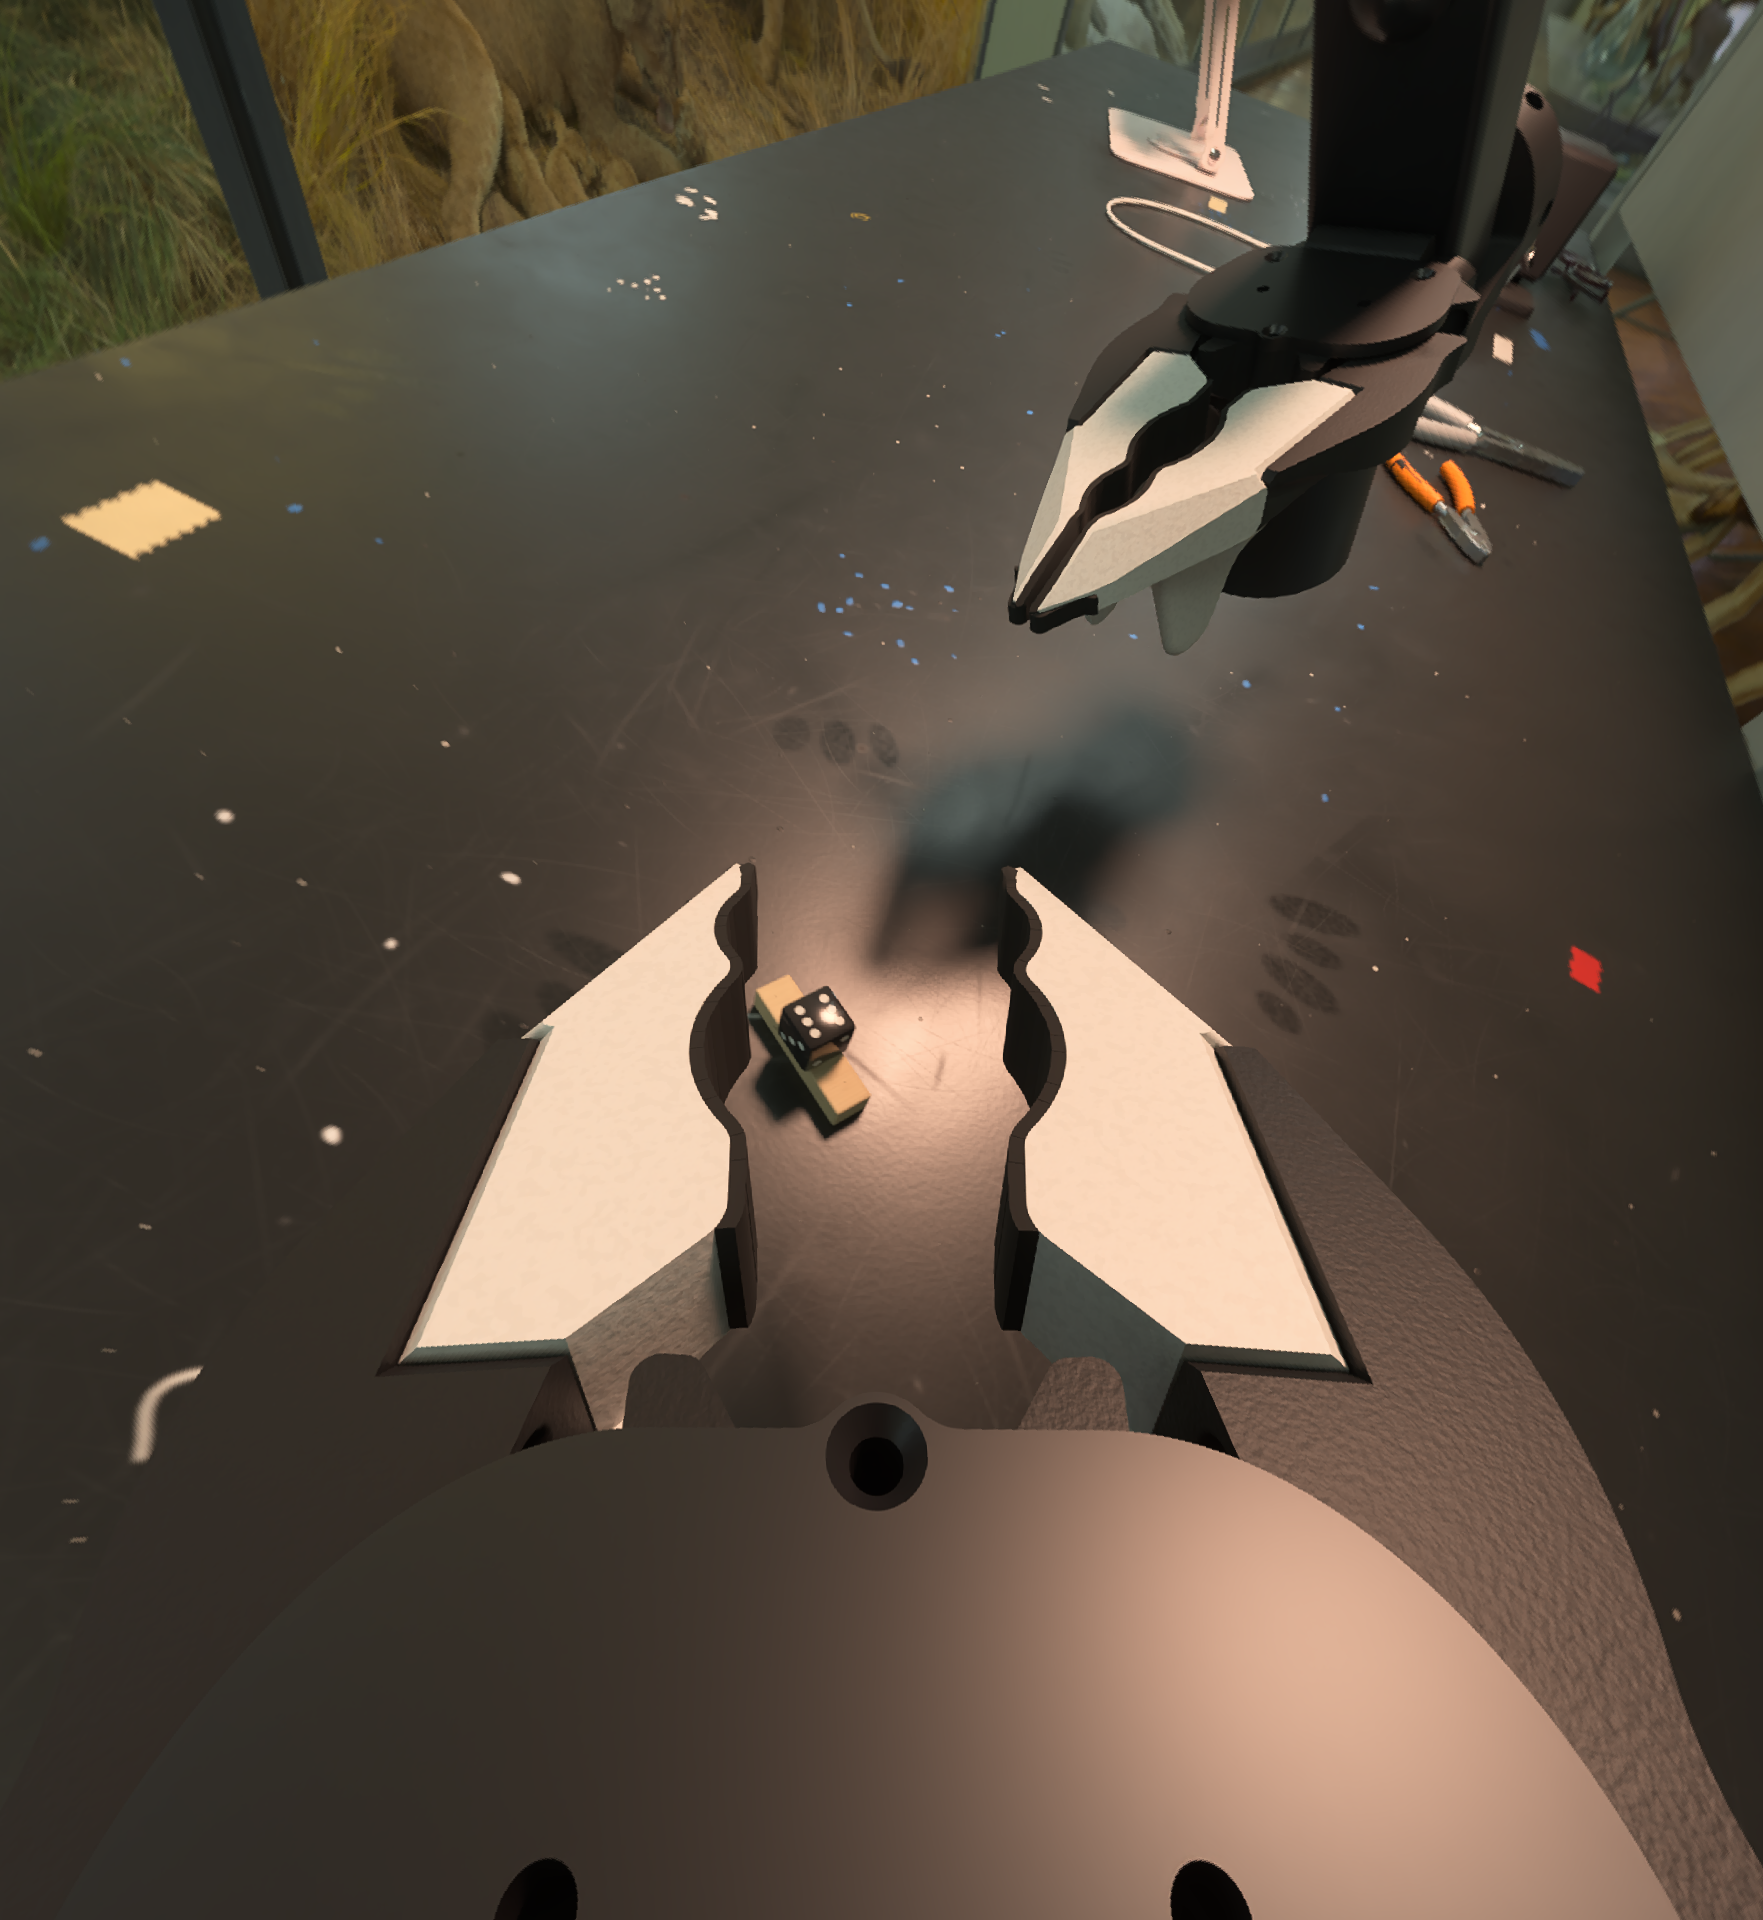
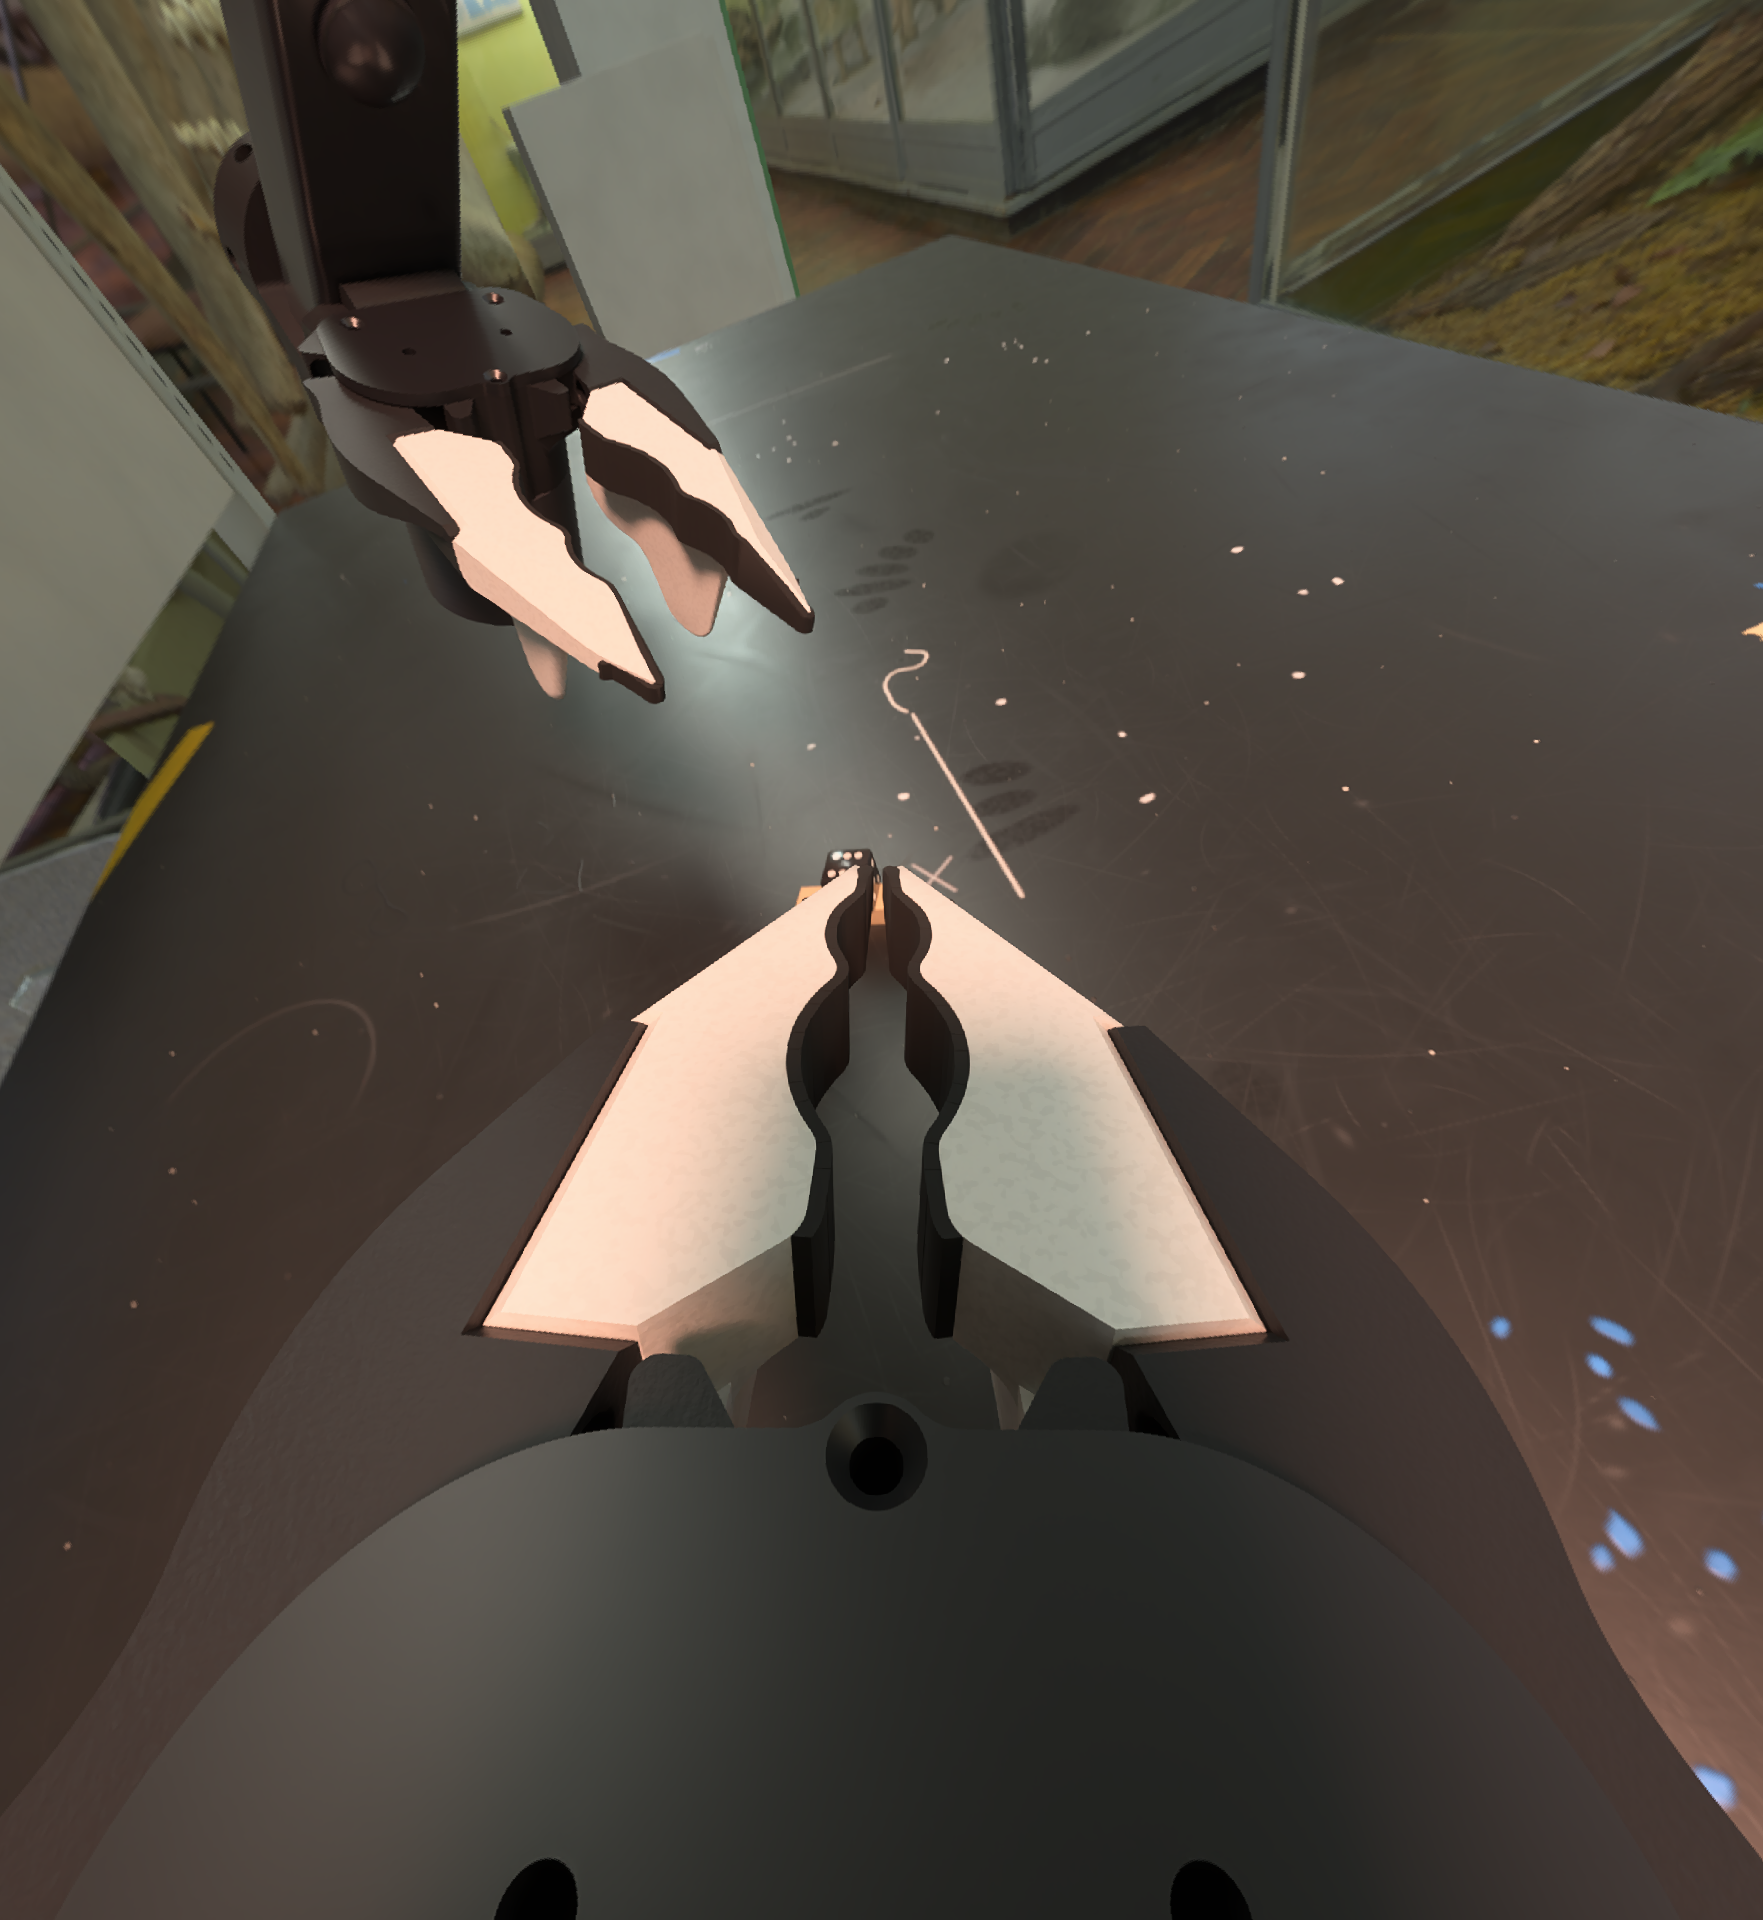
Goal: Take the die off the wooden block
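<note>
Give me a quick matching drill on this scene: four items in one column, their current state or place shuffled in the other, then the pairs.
Column 1
1. left tongs
2. right tongs
3. die
4. wooden block

Column 2
A. lying flat on the dark table
B. fingers spread wide, nothing between them
C. sitting on top of the block
D. fingers nearly together, nothing gripped

Pairs: 1-B, 2-D, 3-C, 4-A

my left black-and-white two-finger gripper (image 1: 877, 883) hangs with jaws spread wide; my right one (image 2: 877, 873) has jaws nearly together.
</note>
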